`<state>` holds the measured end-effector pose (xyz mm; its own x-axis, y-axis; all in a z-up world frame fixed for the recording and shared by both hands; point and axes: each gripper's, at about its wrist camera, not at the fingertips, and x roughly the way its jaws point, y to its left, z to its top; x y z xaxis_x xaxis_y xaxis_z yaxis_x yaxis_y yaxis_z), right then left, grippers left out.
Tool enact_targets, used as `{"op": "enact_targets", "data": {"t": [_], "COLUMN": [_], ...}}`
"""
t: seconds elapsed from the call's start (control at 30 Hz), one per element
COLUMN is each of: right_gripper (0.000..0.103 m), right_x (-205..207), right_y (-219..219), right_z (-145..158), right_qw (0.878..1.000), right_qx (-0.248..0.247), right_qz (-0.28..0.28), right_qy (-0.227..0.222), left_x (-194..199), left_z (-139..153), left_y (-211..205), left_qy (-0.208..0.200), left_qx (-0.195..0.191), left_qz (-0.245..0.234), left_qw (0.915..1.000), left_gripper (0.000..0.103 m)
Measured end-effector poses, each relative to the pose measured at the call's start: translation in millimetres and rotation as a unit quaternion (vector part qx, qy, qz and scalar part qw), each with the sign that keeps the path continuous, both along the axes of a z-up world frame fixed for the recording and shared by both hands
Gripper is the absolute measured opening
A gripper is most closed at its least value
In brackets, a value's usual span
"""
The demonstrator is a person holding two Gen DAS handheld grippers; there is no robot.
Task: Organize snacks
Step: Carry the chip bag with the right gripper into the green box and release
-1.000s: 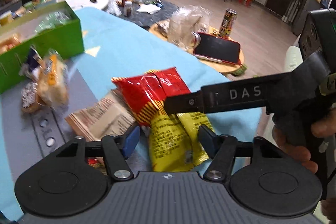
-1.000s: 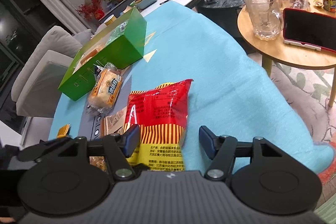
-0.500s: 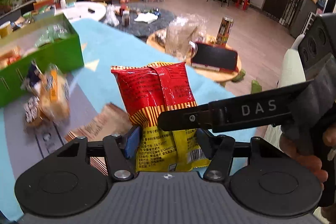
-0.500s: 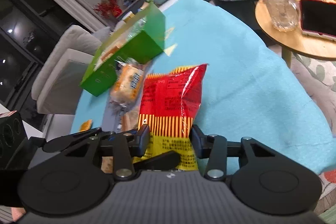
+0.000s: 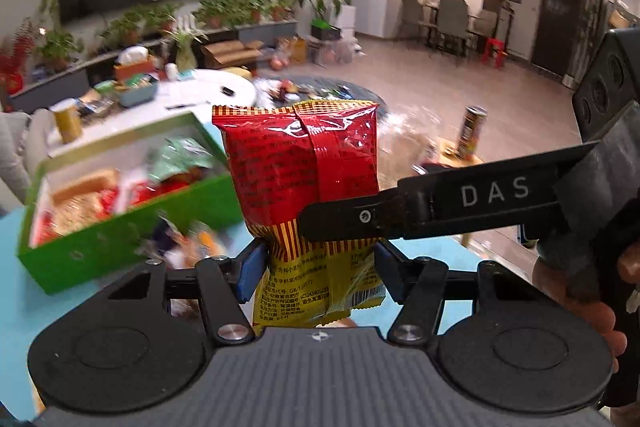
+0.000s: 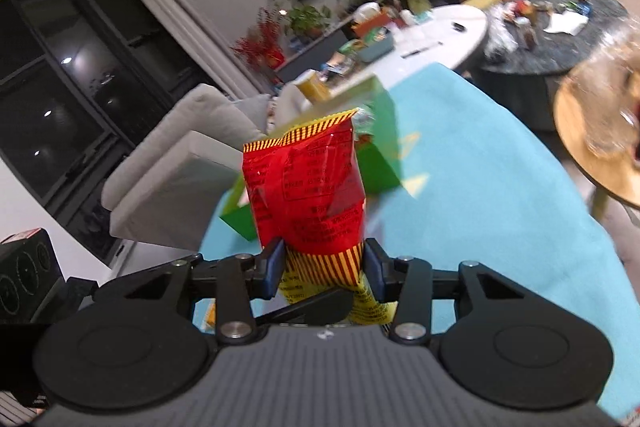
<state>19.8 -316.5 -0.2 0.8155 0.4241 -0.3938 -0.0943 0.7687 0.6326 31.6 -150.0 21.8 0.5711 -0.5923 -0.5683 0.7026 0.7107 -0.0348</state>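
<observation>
Left wrist view shows the red and yellow snack bag (image 5: 308, 179) standing upright with its long axis vertical, its lower end pinched between the jaws of the left gripper (image 5: 316, 269), while the right gripper (image 5: 344, 223) reaches across from the right and its jaws also pinch the bag, seen in the right wrist view (image 6: 324, 267). Beyond the bag and to its left sits the open green box (image 5: 120, 223) on the blue-covered bench (image 6: 480, 195); the carry likely heads there, with the left hand on the nearer side.
</observation>
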Motion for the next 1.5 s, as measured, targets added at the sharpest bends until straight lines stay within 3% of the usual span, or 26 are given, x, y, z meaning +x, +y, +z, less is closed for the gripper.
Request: {"op": "enact_targets", "data": {"t": [0.37,0.67,1.07,1.3,1.5], "right_gripper": [0.048,0.048,0.048,0.049,0.049], "right_x": [66.4,121.2,190.9,215.6,212.3], "right_y": [27.7,34.4,34.1,29.8,23.5], "right_z": [22.3,33.4,21.4,5.6,-0.8], "right_qw": [0.999,0.998,1.0,1.0,1.0], "right_qx": [0.01,0.009,-0.01,-0.017,-0.012], "right_qz": [0.042,0.047,0.028,0.006,-0.004], "right_qy": [-0.025,-0.033,-0.006,0.021,0.025], "left_x": [56.8,122.0,202.8,228.3,228.6], "left_z": [20.8,26.5,1.8,-21.5,-26.7], "left_y": [33.9,34.4,14.3,6.3,16.6], "left_qy": [-0.021,-0.031,-0.012,0.008,0.016], "left_qx": [-0.002,0.001,0.019,0.036,0.034], "left_qz": [0.06,0.079,0.077,0.085,0.105], "left_qw": [0.998,0.9964,0.9968,0.9957,0.9938], "left_gripper": [0.057,0.06,0.061,0.067,0.071]}}
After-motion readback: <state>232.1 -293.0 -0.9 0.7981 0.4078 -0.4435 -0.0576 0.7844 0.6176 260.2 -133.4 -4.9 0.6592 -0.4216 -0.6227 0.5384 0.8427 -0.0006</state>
